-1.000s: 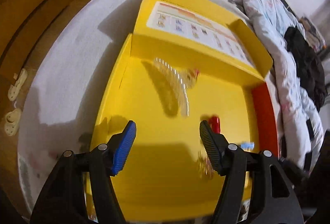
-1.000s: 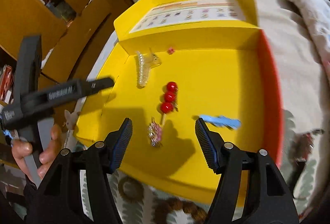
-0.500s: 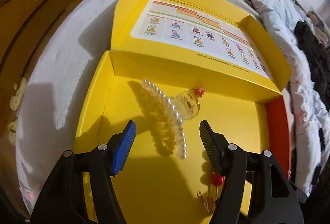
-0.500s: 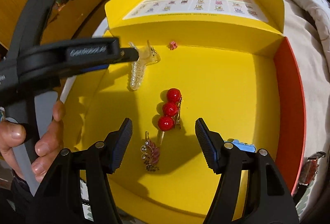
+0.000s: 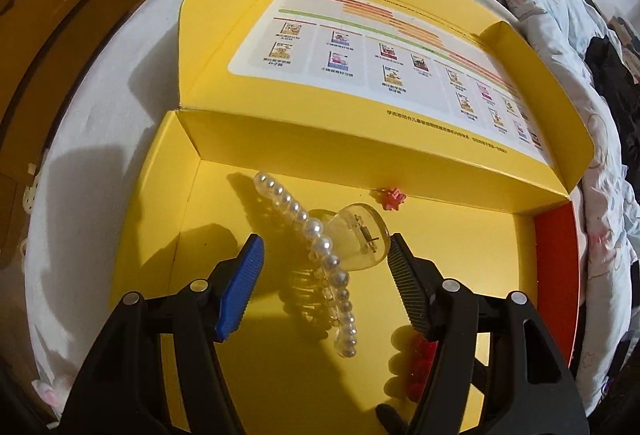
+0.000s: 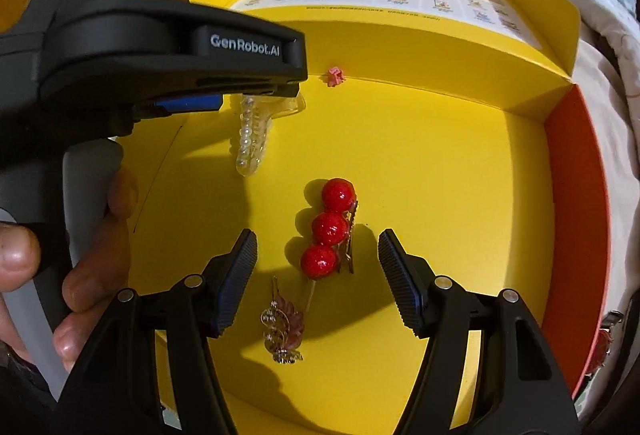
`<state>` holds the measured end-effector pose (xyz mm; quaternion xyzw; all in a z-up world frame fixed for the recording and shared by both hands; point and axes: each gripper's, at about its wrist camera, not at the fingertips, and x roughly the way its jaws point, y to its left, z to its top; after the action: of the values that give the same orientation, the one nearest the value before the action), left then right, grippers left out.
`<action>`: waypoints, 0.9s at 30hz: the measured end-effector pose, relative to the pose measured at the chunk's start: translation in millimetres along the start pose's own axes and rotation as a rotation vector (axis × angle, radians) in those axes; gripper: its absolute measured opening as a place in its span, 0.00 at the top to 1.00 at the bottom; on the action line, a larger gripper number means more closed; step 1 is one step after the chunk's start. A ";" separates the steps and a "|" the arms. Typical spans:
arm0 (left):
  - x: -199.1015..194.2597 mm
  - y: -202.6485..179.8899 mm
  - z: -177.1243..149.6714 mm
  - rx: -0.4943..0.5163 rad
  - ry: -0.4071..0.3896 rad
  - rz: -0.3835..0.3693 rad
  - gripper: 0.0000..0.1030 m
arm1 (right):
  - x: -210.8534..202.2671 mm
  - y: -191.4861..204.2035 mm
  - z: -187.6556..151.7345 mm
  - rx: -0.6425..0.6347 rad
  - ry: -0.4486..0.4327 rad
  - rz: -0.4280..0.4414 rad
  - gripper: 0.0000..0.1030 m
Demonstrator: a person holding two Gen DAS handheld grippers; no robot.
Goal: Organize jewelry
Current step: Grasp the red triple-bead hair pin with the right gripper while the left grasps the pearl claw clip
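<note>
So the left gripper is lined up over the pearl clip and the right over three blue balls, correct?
Not quite: the balls under the right gripper are red, as the right wrist view shows. The left gripper is indeed over the pearl clip.

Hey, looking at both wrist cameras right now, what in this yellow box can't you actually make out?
- Red bead clip, left wrist view: mostly hidden behind the left gripper finger.
- Pearl claw clip, right wrist view: its top is covered by the left gripper body.
- Lid chart print: too small to read in either view.
</note>
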<state>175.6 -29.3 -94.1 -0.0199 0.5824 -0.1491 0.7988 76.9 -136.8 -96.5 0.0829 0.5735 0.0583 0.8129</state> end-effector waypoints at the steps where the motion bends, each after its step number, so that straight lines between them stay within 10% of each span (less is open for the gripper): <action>1: 1.4 -1.3 0.2 0.008 0.001 0.004 0.38 | 2.3 1.8 0.5 -0.008 0.005 -0.010 0.39; 13: 17.1 -9.7 -4.2 0.074 0.023 0.045 0.38 | 7.9 14.7 -1.2 -0.083 -0.006 -0.149 0.66; 16: 16.7 -10.4 -4.4 0.075 0.016 0.064 0.51 | 5.7 11.5 -2.5 -0.077 -0.006 -0.158 0.75; 27: 8.4 -2.7 -4.0 0.052 -0.001 0.037 0.55 | -4.4 -7.7 1.4 -0.018 -0.003 -0.088 0.76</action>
<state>173.6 -33.5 -102.6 0.0115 0.5782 -0.1495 0.8020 76.8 -145.3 -93.5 0.0505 0.5750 0.0275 0.8162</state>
